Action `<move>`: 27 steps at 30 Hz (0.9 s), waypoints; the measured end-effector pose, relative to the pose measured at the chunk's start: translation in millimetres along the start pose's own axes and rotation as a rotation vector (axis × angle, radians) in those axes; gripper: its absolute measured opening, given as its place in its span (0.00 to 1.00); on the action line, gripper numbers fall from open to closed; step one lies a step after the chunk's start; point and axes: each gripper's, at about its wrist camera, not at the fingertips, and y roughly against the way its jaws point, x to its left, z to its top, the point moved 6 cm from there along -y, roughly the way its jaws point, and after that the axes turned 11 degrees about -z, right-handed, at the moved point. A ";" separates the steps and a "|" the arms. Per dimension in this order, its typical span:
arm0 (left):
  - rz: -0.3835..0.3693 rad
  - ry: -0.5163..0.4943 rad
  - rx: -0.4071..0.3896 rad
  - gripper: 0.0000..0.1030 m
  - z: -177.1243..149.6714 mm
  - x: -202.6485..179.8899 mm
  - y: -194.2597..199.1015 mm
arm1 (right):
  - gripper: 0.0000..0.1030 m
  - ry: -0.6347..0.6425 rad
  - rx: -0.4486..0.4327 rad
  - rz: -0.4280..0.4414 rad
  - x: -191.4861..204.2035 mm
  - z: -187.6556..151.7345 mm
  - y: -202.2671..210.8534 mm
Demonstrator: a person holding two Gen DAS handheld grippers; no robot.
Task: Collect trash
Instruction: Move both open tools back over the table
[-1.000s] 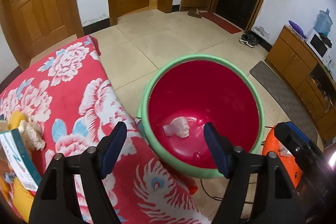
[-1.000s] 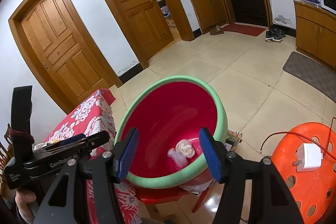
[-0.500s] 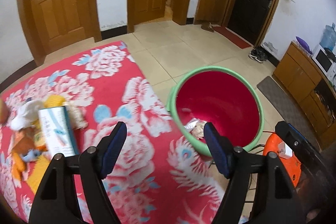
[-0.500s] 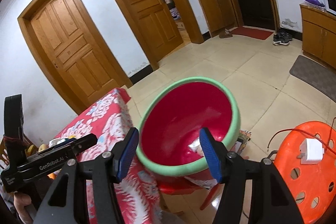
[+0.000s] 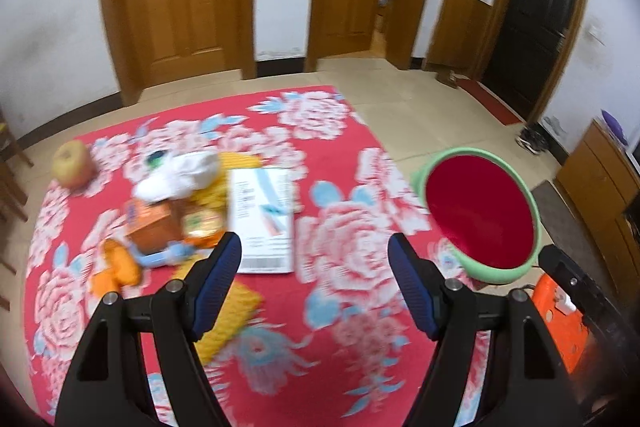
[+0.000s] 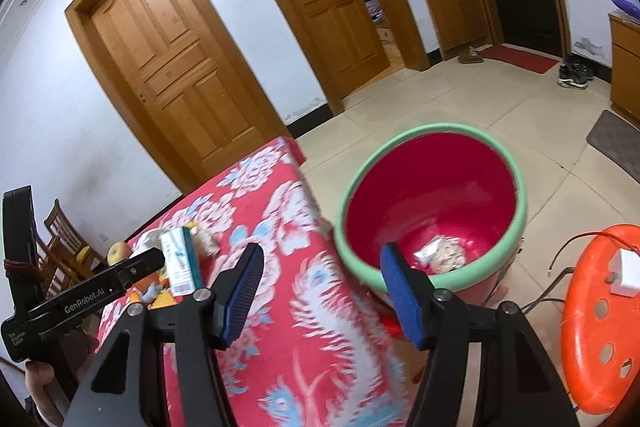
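Two empty grippers, left (image 5: pixel 314 273) above tablecloth (image 5: pixel 352 243), right (image 6: pixel 320 279) at basin rim (image 6: pixel 436 281)

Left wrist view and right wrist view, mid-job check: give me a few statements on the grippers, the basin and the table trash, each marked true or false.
1. The left gripper is open and holds nothing. True.
2. The red basin is empty. False: crumpled trash lies in its bottom.
3. The white box lies flat on the floral tablecloth. True.
4. The apple sits in the basin. False: it is on the tablecloth, at its far left edge.
5. The right gripper grips the box. False: nothing is between its fingers.
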 end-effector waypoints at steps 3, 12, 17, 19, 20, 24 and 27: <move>0.034 0.031 -0.011 0.73 -3.3 23.7 10.8 | 0.63 0.017 0.019 0.021 16.5 -5.7 -1.8; 0.147 0.106 -0.019 0.73 -16.5 94.1 29.9 | 0.63 0.081 0.057 0.059 65.0 -20.4 -10.8; 0.208 0.127 -0.004 0.73 -22.7 131.7 29.2 | 0.63 0.118 0.080 0.066 85.0 -28.2 -19.0; 0.237 0.135 0.012 0.73 -26.1 148.1 25.1 | 0.63 0.131 0.093 0.071 93.0 -29.5 -23.6; 0.246 0.140 0.019 0.73 -27.4 153.5 23.5 | 0.63 0.138 0.099 0.073 97.3 -30.7 -25.9; 0.265 0.178 0.046 0.73 -34.9 179.6 13.9 | 0.63 0.162 0.117 0.075 111.5 -34.9 -34.9; 0.266 0.201 0.061 0.73 -39.1 192.6 6.3 | 0.63 0.180 0.135 0.082 124.3 -38.7 -43.3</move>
